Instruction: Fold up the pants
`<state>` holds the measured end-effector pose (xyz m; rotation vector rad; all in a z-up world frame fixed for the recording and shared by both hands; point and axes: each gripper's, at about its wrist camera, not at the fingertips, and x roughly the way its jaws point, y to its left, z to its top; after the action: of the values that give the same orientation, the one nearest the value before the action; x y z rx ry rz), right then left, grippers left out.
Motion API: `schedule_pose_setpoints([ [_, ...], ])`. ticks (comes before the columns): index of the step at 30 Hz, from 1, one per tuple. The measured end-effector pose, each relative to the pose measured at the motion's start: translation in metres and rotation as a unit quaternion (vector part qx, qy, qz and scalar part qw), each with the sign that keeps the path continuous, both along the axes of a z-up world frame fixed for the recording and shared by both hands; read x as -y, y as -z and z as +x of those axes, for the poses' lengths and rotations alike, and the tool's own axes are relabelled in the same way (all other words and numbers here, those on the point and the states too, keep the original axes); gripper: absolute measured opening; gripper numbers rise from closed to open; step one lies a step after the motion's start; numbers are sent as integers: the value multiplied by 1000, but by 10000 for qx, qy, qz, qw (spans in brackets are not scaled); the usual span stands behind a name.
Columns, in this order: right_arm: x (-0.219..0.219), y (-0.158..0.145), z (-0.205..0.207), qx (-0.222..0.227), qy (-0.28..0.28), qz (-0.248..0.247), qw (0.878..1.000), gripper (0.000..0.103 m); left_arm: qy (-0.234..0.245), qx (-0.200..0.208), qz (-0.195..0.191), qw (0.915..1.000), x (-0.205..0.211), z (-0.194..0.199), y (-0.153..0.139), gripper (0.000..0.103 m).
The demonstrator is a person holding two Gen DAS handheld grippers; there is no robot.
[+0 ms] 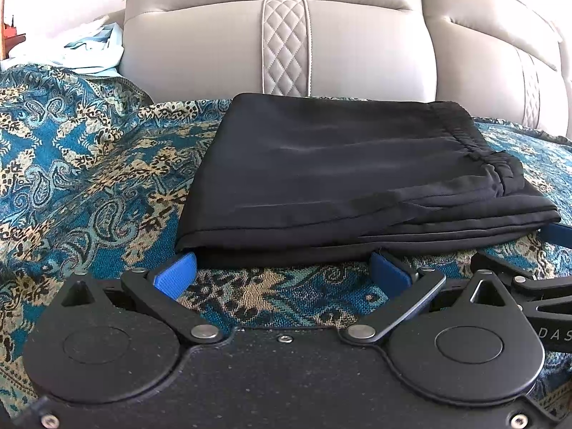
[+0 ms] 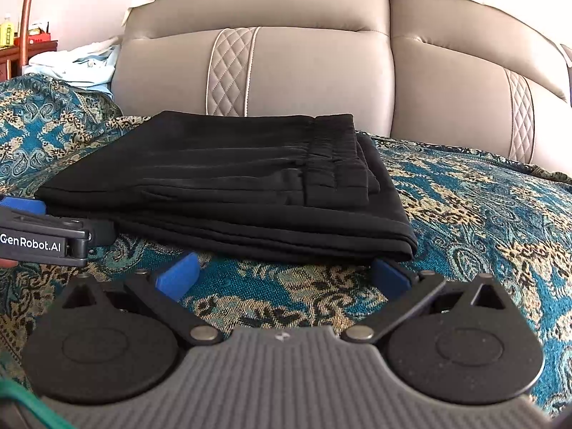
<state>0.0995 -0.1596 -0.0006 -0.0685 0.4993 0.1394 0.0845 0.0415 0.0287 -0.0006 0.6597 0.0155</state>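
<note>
The black pants (image 1: 339, 164) lie folded in a flat rectangular stack on the teal and gold patterned cover (image 1: 89, 178), with the gathered waistband (image 1: 464, 143) on top at the right. My left gripper (image 1: 282, 262) is open and wide, and both blue fingertips (image 1: 177, 273) touch the stack's near edge, the tips tucked slightly under it. In the right wrist view the pants (image 2: 214, 178) lie just ahead of my right gripper (image 2: 284, 268), which is open, its right fingertip at the stack's near right corner. The left gripper (image 2: 39, 236) shows at the stack's left end.
A beige leather sofa backrest (image 1: 214, 53) rises right behind the pants. Pale blue and white clothes (image 2: 78, 64) are heaped at the back left, with a wooden side table (image 2: 21, 53) beyond. The patterned cover (image 2: 482, 214) spreads to the right. A green cord (image 2: 25, 404) crosses the lower left.
</note>
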Motion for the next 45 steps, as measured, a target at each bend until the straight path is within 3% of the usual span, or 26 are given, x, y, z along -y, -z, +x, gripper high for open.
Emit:
schedule_pose_setpoints([
  [45,1,0,-1,13,2,5,10000,103,-39,-62,-13,10000,0,2,0,103],
])
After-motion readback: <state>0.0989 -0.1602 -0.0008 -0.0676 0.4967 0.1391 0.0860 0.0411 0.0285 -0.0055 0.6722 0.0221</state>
